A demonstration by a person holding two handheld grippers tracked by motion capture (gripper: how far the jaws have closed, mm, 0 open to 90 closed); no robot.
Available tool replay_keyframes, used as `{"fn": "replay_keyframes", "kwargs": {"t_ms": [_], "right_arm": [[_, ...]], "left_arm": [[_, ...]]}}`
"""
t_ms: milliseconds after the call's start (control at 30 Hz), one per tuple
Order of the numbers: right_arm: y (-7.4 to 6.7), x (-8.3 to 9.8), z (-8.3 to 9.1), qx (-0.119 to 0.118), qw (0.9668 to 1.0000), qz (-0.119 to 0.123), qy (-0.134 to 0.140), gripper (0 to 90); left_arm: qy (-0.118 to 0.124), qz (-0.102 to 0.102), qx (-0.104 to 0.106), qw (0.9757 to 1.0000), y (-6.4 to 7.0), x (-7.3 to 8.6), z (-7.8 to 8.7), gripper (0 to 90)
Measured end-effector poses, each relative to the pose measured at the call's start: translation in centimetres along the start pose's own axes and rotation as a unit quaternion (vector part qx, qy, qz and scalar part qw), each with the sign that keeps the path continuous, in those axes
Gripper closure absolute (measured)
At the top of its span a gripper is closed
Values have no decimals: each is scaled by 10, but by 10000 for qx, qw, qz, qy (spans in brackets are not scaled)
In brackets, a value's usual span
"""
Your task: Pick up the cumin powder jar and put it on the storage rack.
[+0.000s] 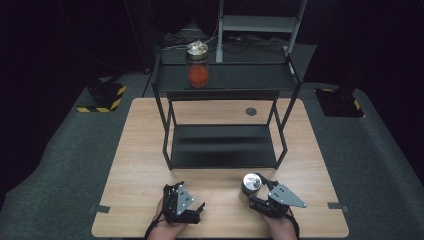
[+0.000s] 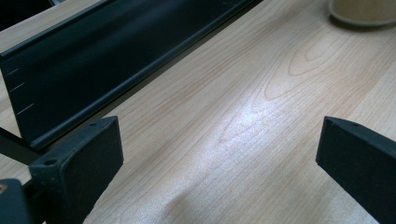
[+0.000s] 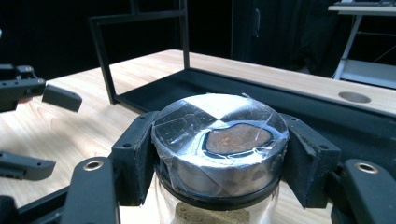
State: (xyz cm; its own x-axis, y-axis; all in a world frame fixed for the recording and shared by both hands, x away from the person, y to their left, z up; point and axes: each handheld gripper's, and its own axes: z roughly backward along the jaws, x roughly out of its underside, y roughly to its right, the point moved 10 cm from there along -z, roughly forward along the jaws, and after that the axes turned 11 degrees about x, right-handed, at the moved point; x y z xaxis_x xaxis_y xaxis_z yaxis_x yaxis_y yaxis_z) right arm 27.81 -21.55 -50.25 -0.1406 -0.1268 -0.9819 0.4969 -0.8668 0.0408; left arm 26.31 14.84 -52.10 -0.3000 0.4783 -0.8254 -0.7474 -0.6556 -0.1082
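A dark room, a pale wooden table (image 1: 140,165), a black shelf rack (image 1: 225,80) behind. The upright foil-lidded jar (image 1: 250,184) is pinched at its lid by the right gripper (image 1: 255,192), shelf straight ahead; the left gripper (image 1: 192,207) is spread, empty, nearby.

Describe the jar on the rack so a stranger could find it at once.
Start at the black two-tier rack standing on the wooden table. On the left of its top shelf stands a clear jar with orange contents. The other jar, held in the right gripper by its silvery lid, holds something tan instead.
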Motion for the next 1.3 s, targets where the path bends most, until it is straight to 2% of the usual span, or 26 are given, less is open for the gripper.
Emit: {"fn": "replay_keyframes", "kwargs": {"t_ms": [433,1300], "right_arm": [[12,-29,4,170,9997,96,141,343],[15,-92,-4,141,9987,166,470,343]], "left_arm": [[-37,-61,0,10000,1,0,-1,10],[-36,-105,55,9999,1,0,-1,10]]}}
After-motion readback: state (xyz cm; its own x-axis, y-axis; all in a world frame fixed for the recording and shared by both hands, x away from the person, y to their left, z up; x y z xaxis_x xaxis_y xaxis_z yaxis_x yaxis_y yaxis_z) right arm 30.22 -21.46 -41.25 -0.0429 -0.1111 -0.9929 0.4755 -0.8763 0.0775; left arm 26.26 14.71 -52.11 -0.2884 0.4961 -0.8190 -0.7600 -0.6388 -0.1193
